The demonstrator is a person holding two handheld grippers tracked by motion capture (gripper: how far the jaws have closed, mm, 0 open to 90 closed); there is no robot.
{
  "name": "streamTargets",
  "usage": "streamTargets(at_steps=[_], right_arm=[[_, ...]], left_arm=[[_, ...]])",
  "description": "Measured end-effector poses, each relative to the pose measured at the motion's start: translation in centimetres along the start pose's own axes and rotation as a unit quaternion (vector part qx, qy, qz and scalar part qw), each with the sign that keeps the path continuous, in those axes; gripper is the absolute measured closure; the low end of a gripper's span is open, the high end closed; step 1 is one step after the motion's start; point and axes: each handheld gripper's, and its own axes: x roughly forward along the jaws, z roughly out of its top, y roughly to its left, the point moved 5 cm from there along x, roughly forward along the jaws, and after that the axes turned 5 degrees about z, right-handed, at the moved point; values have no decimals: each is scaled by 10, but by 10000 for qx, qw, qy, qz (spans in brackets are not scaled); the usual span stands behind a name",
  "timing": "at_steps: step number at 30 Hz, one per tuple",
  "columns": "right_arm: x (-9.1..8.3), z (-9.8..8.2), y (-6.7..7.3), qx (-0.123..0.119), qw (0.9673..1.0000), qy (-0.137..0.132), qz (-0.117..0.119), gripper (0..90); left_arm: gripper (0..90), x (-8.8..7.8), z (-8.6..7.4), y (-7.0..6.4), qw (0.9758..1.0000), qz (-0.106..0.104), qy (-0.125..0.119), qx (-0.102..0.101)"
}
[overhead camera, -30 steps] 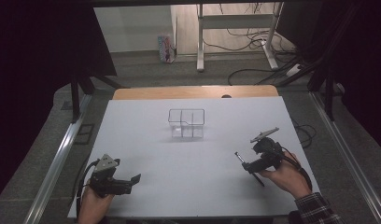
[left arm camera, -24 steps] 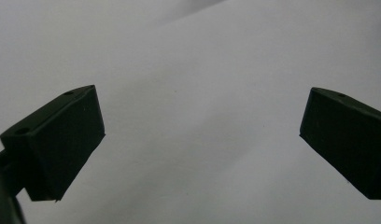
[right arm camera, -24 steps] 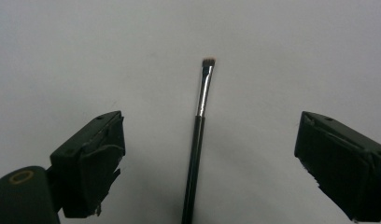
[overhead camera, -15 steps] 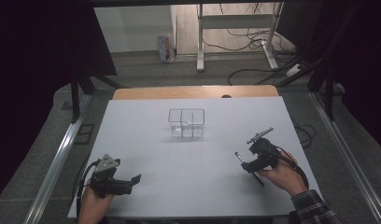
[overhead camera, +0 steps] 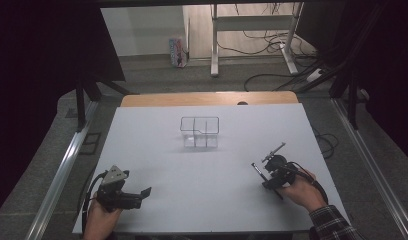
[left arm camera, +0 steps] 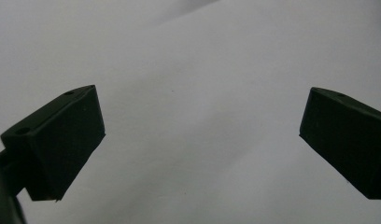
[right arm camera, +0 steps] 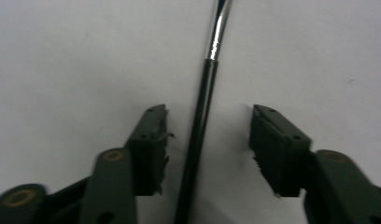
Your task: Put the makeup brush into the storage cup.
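- Right gripper [overhead camera: 266, 172] sits low over the near right part of the white bench [overhead camera: 157, 150], held in the person's right hand [overhead camera: 301, 192]; a checked sleeve [overhead camera: 334, 225] shows at the near edge.
- A slim utensil [right arm camera: 200, 121] lies flat on the bench between the right gripper's fingers [right arm camera: 151, 149] (black handle on the near end, shiny metal shaft beyond it, the far end cut off by the frame, so I cannot tell what kind of utensil it is).
- The right fingers have just been closing. In the right gripper view they stand about half open, one on each side of the black handle; the left-hand one is just beside it, the right-hand one has a clear gap. Neither pad presses on it, so nothing is gripped.
- In the high view the utensil is hard to pick out under the gripper; a thin dark stick [overhead camera: 258, 172] lies close by its fingers.
- Left gripper [overhead camera: 137, 192] rests at the near left of the bench in the left hand [overhead camera: 99, 220], grey three-cornered plate [overhead camera: 116, 175] on top, cable looping off to the left.
- Its fingers [left arm camera: 62, 140] are spread wide in the left gripper view, with bare white bench between them and nothing held.
- A clear, divided holder [overhead camera: 199, 131] stands upright near the middle of the bench, towards the far side, well apart from both grippers. Its compartments look empty from here.
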Motion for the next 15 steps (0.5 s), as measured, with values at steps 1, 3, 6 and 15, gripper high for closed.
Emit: streamTargets(at_steps=[1, 3, 6, 15], right_arm=[[-1, 0, 0, -23, 10000, 56, 2, 584], [-2, 0, 1, 0, 9999, 137, 22, 694], [-2, -1, 1, 62, 9997, 212, 138, 826], [-3, -3, -1, 227, 9994, 129, 242, 833]], left_arm=[[5, 0, 0, 0, 10000, 1, -1, 2], [5, 0, 0, 0, 10000, -1, -1, 0], [6, 0, 0, 0, 10000, -4, -21, 0], [23, -2, 2, -2, 9996, -124, -227, 78]])
